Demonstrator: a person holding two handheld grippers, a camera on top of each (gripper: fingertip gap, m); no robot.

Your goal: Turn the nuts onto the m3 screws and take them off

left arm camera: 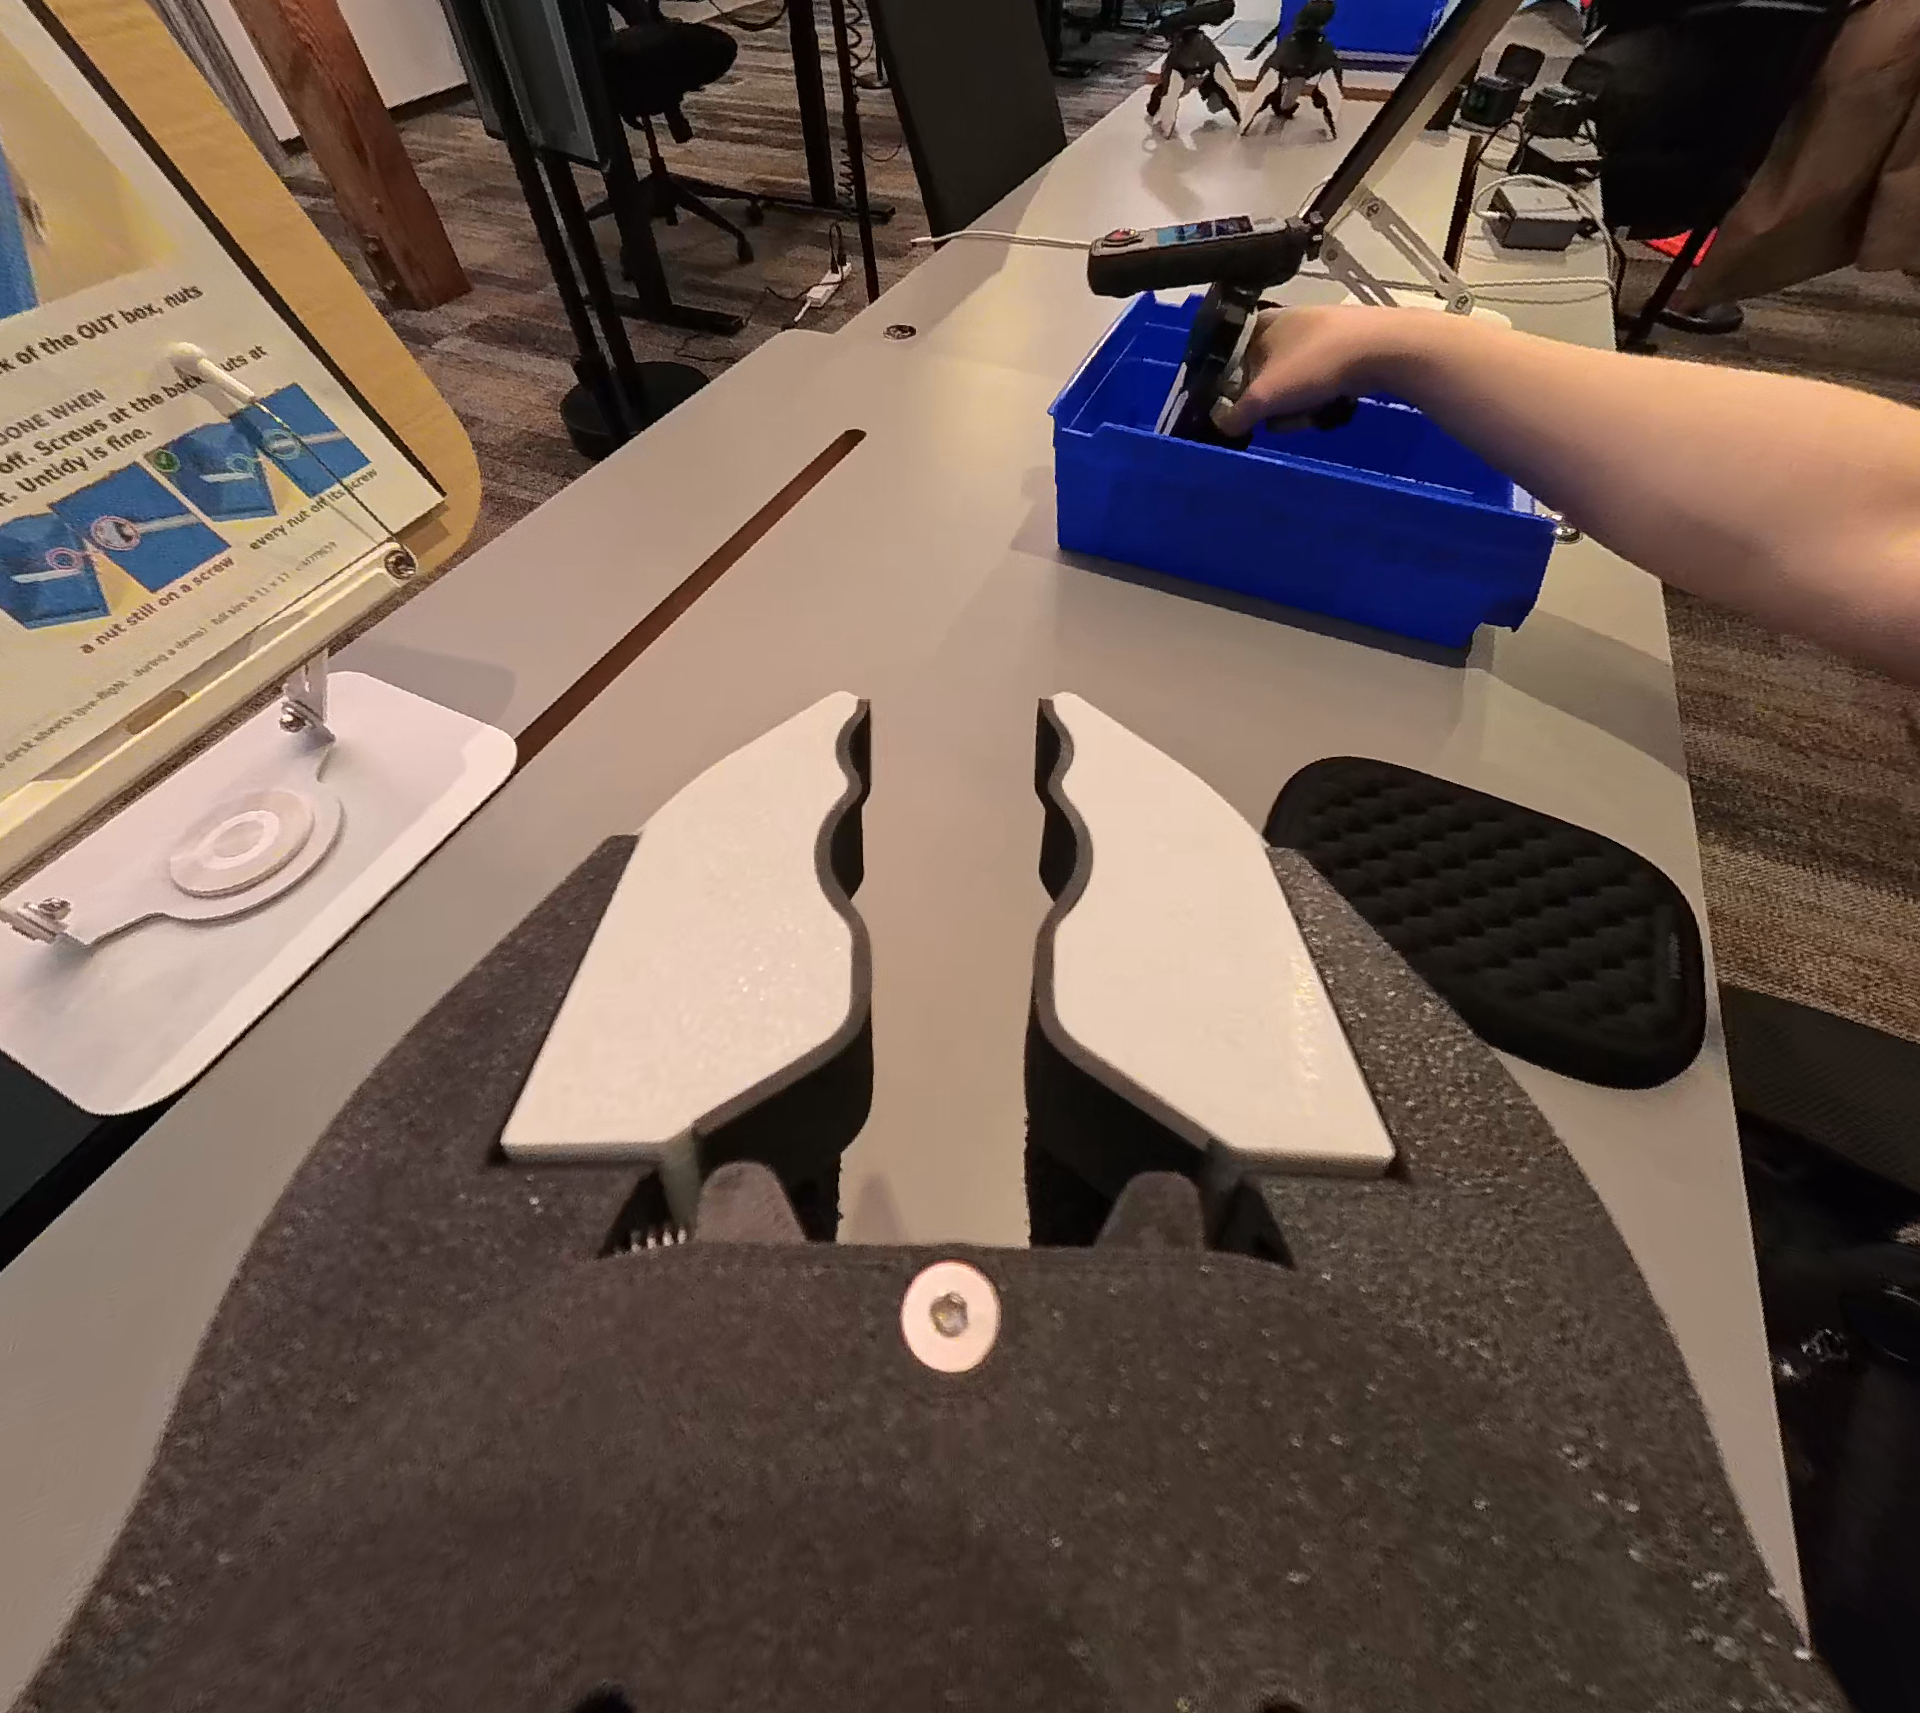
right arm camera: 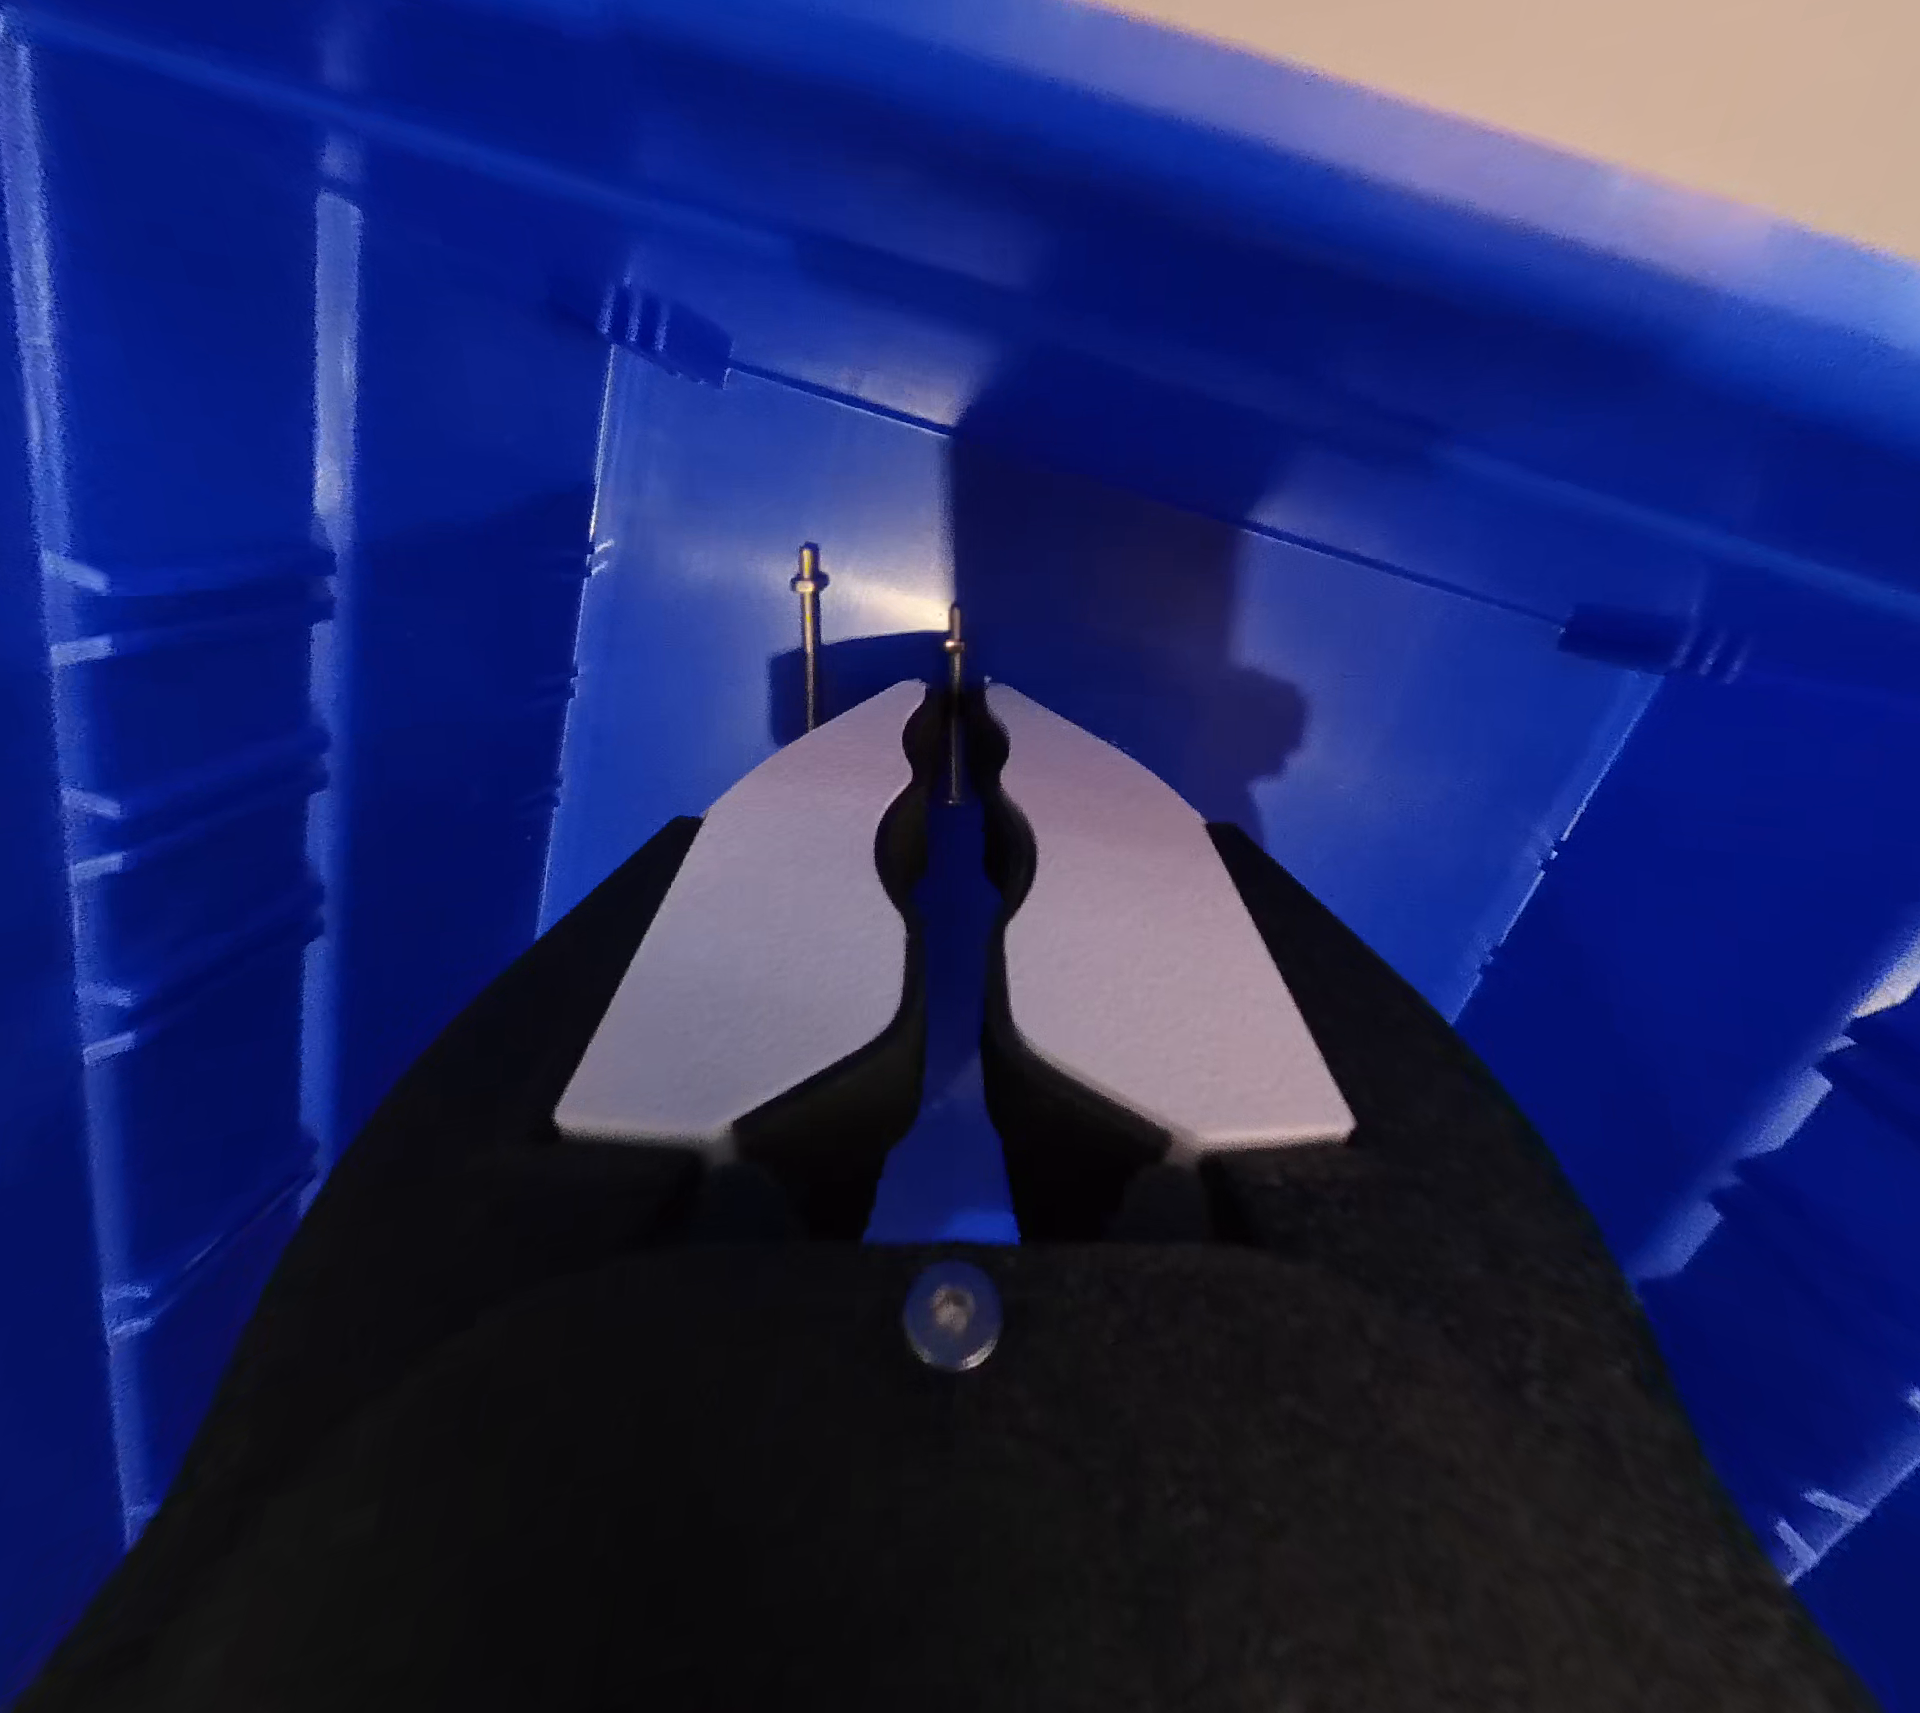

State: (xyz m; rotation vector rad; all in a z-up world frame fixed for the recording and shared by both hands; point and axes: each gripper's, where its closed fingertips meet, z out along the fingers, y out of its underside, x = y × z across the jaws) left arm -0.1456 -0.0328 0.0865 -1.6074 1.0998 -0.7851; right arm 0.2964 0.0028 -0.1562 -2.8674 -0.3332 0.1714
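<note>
Clutter rings the grey table (left arm camera: 935, 583): an instruction stand (left arm camera: 156, 437) left, a quilted black pad (left arm camera: 1496, 915) right. The left gripper (left arm camera: 951, 728) hovers, fingers apart. Only the right wrist view shows inside the glossy blue bin (right arm camera: 1039, 157), where the right gripper (right arm camera: 954, 699) has its fingers nearly together around one thin screw (right arm camera: 953, 655), a contact too fine to judge; a second screw (right arm camera: 807, 624) lies just beside.

A broad strip of bare worktop (left arm camera: 935, 583) is lying open ahead of the left tongs (left arm camera: 951, 733), whose fingers are standing apart over it. A sign stand (left arm camera: 208, 884) is crowding the left side, a black pad (left arm camera: 1496, 915) the right, and the blue bin (left arm camera: 1288, 520) is blocking the far right. Inside the bin (right arm camera: 312, 261), walls are hemming in the right tongs (right arm camera: 954, 697). A screw (right arm camera: 953, 707) is sitting in their narrow gap; another screw (right arm camera: 807, 635) is lying just left.
</note>
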